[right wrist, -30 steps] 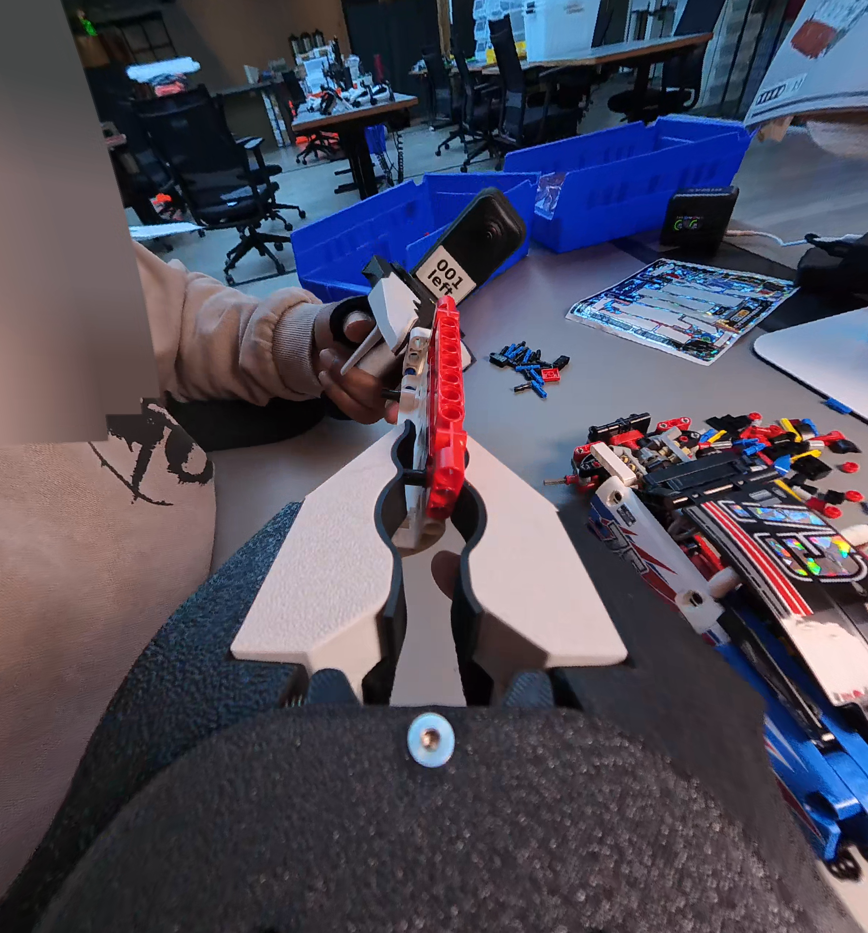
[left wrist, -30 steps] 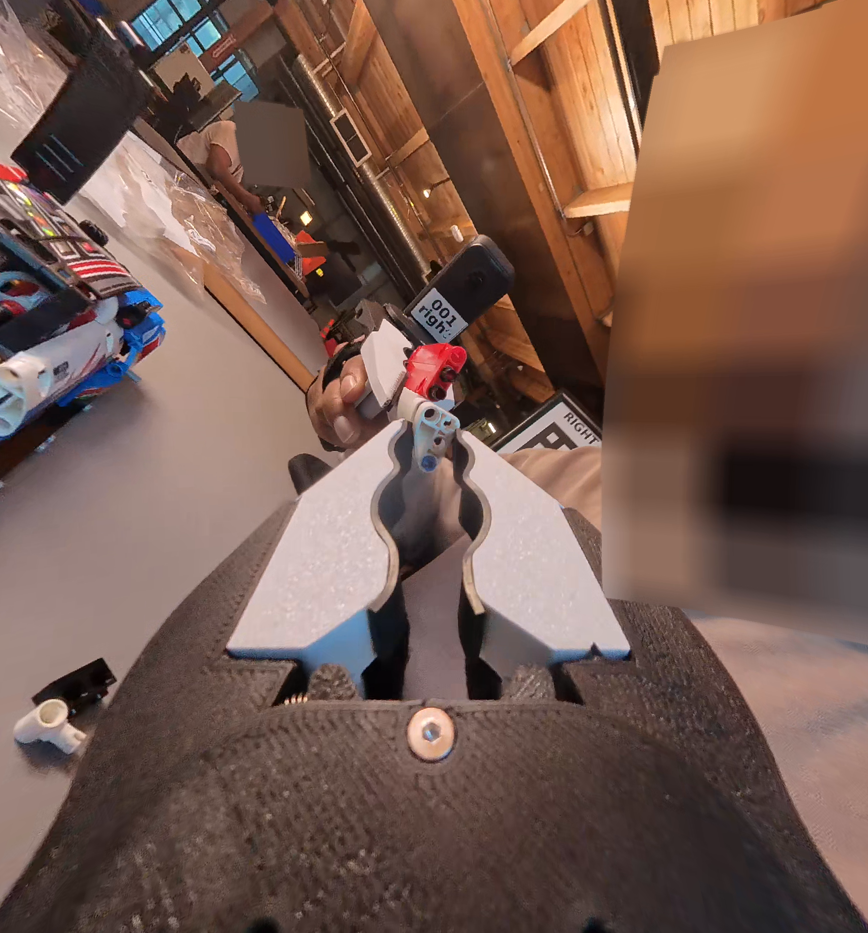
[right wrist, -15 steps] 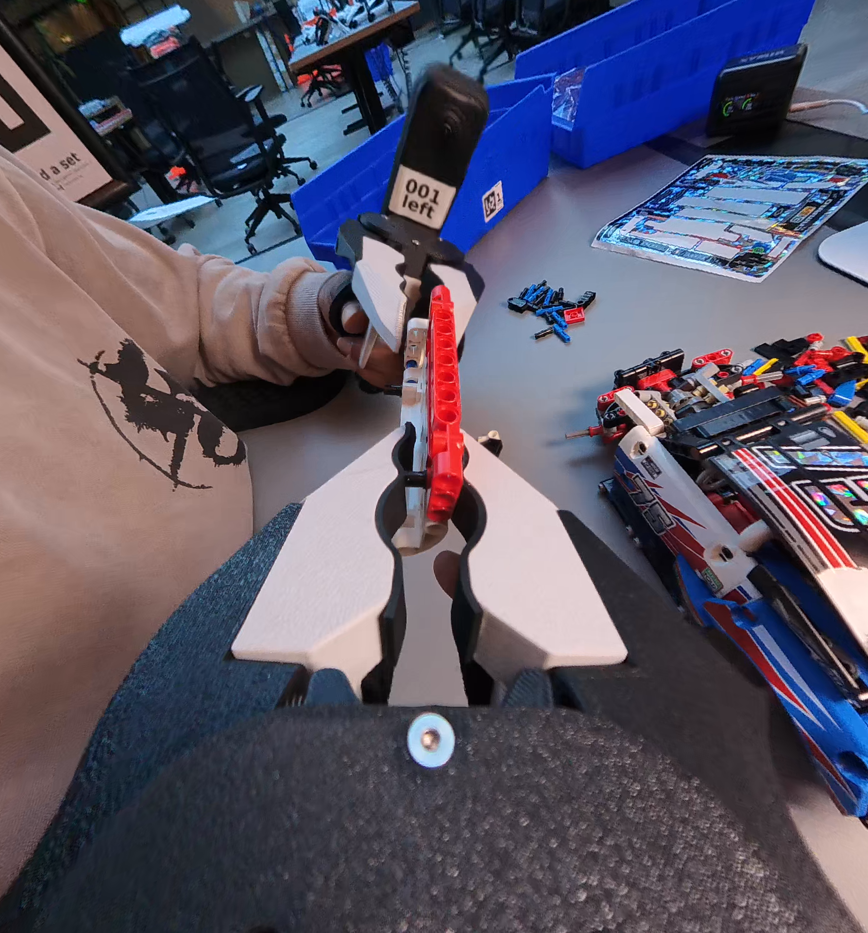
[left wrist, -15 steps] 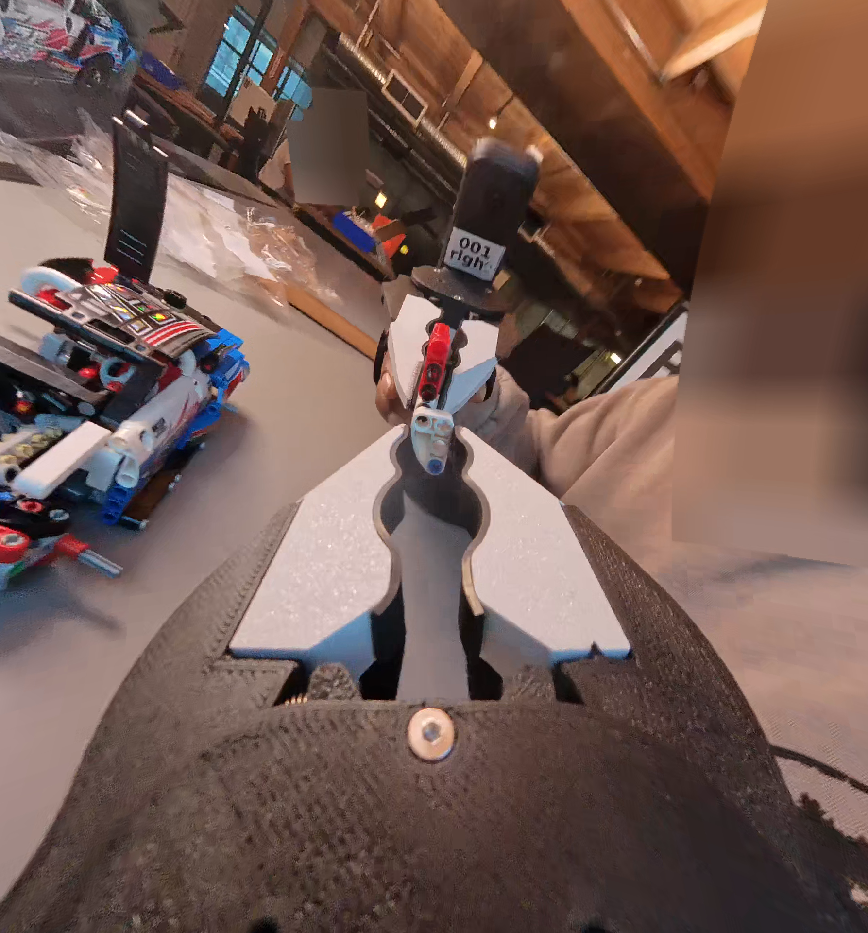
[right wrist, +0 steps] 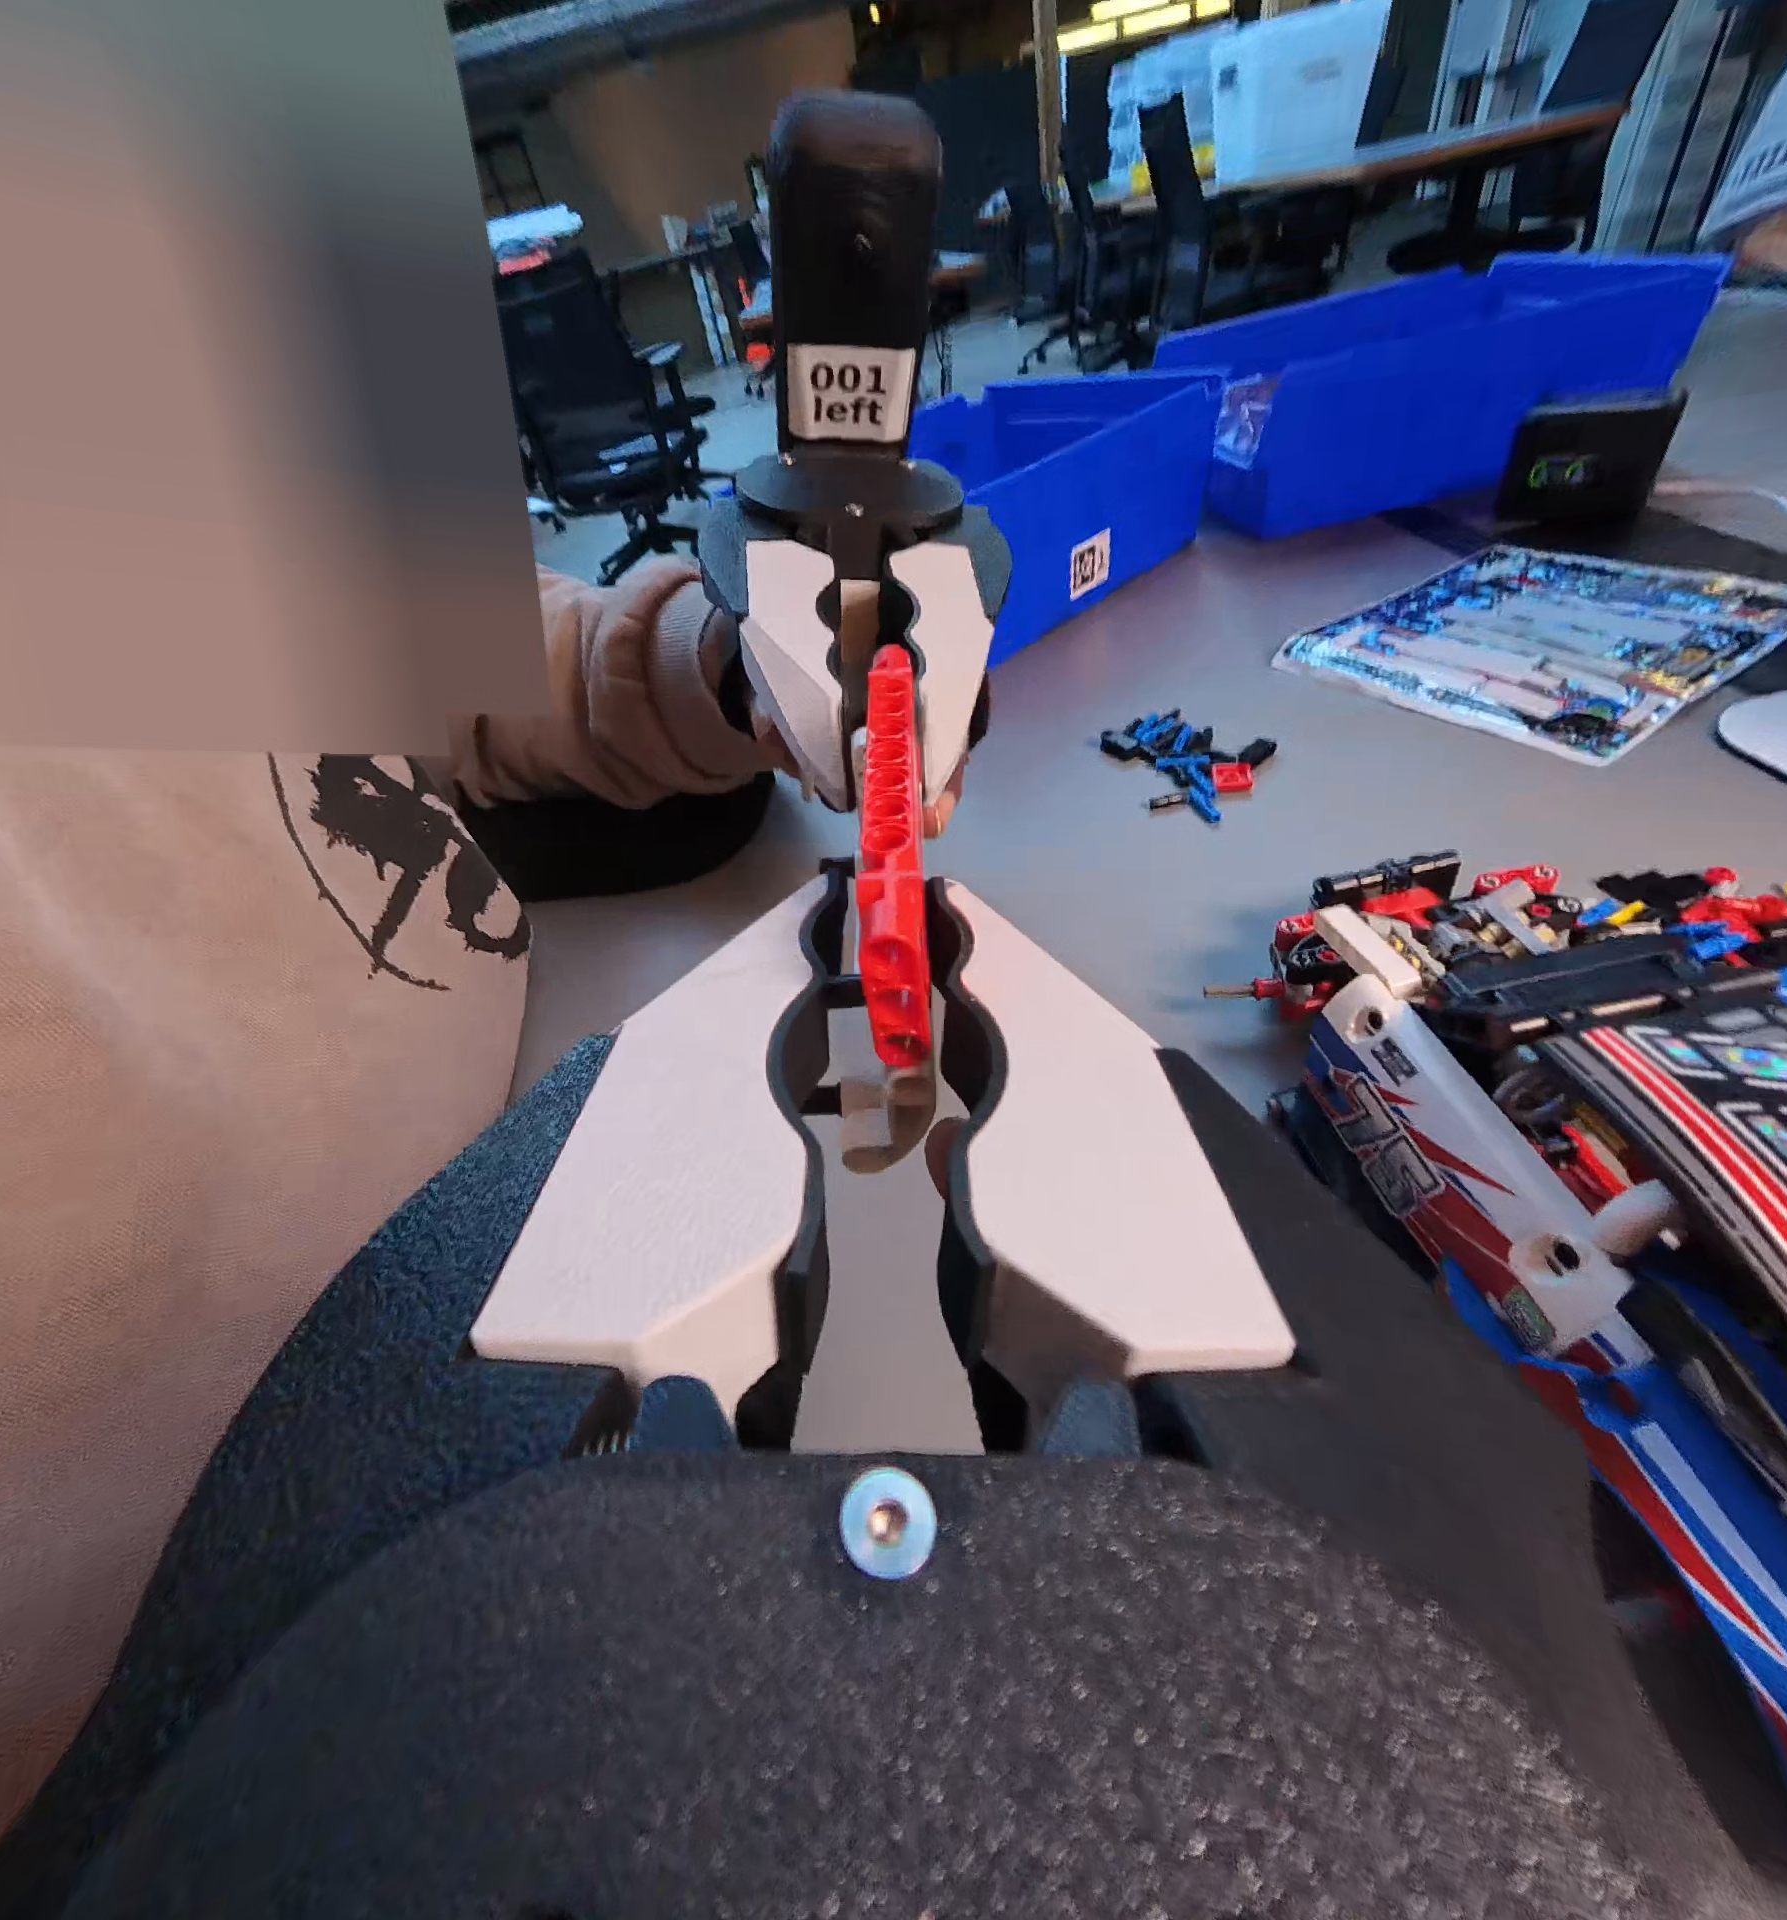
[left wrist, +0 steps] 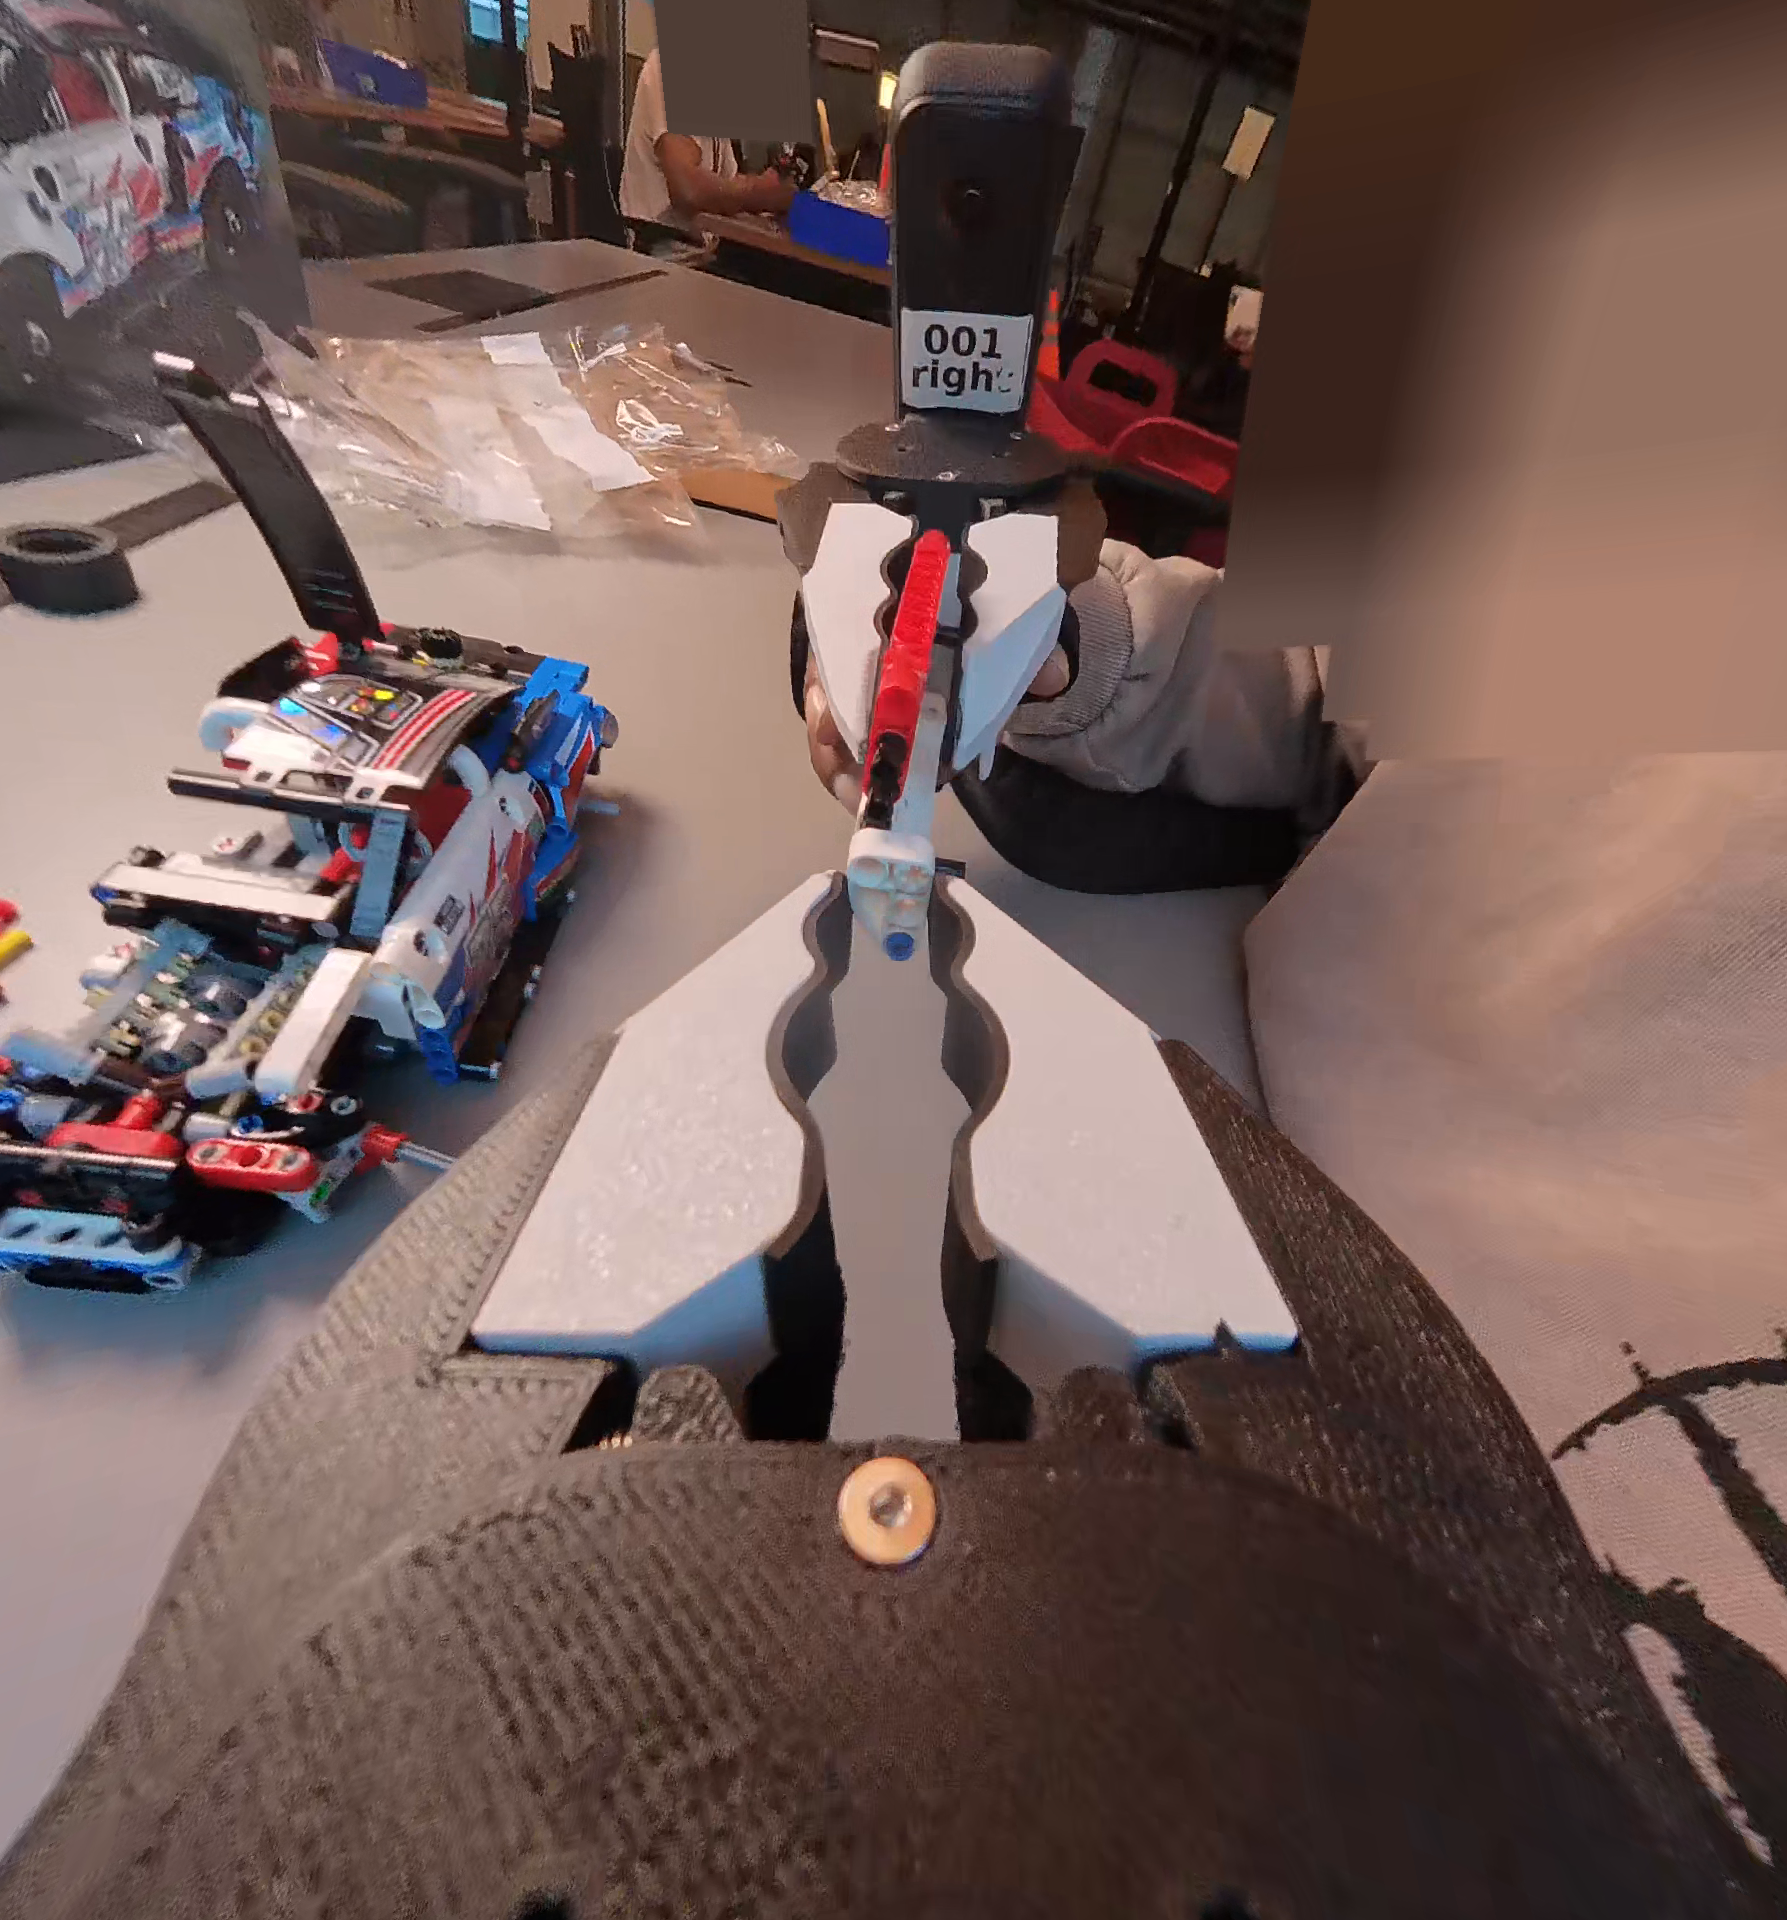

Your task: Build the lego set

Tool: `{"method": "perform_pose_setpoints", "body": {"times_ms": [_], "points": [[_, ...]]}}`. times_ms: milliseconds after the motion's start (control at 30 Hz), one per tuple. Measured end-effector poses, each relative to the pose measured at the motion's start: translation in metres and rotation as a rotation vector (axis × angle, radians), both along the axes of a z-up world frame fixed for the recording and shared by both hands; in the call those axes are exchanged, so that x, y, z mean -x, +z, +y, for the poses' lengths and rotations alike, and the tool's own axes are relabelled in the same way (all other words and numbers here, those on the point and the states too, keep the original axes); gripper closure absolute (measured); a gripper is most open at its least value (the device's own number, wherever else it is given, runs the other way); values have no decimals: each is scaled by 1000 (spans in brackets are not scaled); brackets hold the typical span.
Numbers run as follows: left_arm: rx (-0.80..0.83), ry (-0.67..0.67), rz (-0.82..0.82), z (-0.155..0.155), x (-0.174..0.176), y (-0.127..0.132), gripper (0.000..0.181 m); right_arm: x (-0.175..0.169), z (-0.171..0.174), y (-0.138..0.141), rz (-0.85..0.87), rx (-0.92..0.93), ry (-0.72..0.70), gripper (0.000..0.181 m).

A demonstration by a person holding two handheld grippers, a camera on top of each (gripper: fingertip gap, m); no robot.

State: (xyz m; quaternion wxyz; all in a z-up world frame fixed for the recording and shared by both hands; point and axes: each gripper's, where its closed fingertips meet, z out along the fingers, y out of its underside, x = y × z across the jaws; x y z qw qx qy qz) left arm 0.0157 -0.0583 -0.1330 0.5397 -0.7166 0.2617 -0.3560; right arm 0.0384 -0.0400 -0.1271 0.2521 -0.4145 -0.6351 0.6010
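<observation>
A red beam [right wrist: 894, 935] joined to a white beam [left wrist: 894, 873] with a blue pin [left wrist: 899, 943] is held in the air between both grippers. My left gripper [left wrist: 889, 888] is shut on the white end. My right gripper [right wrist: 887, 888] is shut on the red end. Each gripper faces the other: the right one shows in the left wrist view [left wrist: 915, 758], the left one in the right wrist view [right wrist: 884, 795]. The partly built red, white and blue lego car [left wrist: 349, 883] sits on the grey table [left wrist: 660, 644], to the left gripper's left; it also shows in the right wrist view [right wrist: 1595, 1091].
Loose lego parts [right wrist: 1699, 914] lie by the car. A small pile of blue pins [right wrist: 1190, 758], a sticker sheet [right wrist: 1543, 644] and blue bins [right wrist: 1284, 436] lie beyond. Plastic bags [left wrist: 515, 436] and a black tyre [left wrist: 63, 561] lie behind the car. A person's beige sweatshirt [left wrist: 1543, 1143] is close beside both grippers.
Both grippers have swung round together with the beam assembly still gripped at both ends. The left view has tipped down from the ceiling to look level over the table.
</observation>
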Motion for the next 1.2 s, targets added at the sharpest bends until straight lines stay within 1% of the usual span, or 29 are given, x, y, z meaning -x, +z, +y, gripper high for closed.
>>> {"method": "perform_pose_setpoints", "body": {"times_ms": [100, 200, 300, 433, 633, 767, 933, 1033, 1100, 1200], "points": [[-139, -9, 142, -4, -5, -3, 168, -3, -3, 11, 167, -27, 4, 169], [-226, -19, 218, -8, -7, -7, 168, -6, -9, 7, 262, -221, 3, 170], [-317, -44, 258, -16, -11, -3, 168, -10, -18, 10, 330, -325, 19, 170], [-404, -84, 345, -25, -19, -4, 167, -17, -28, 10, 368, -448, 55, 170], [-443, -108, 349, -29, -20, -1, 168, -18, -32, 9, 378, -546, 49, 171], [-452, -117, 349, -30, -21, -2, 168, -19, -33, 9, 370, -545, 48, 171], [-432, -126, 455, -29, -19, -13, 168, -16, -30, 0, 309, -513, 47, 170], [-378, -149, 527, -30, -20, -25, 168, -16, -30, -11, 239, -455, 76, 171], [-320, -175, 509, -33, -21, -31, 168, -15, -31, -16, 186, -379, 100, 171], [-224, -240, 504, -38, -27, -47, 168, -18, -34, -31, 98, -298, 154, 171]]}}
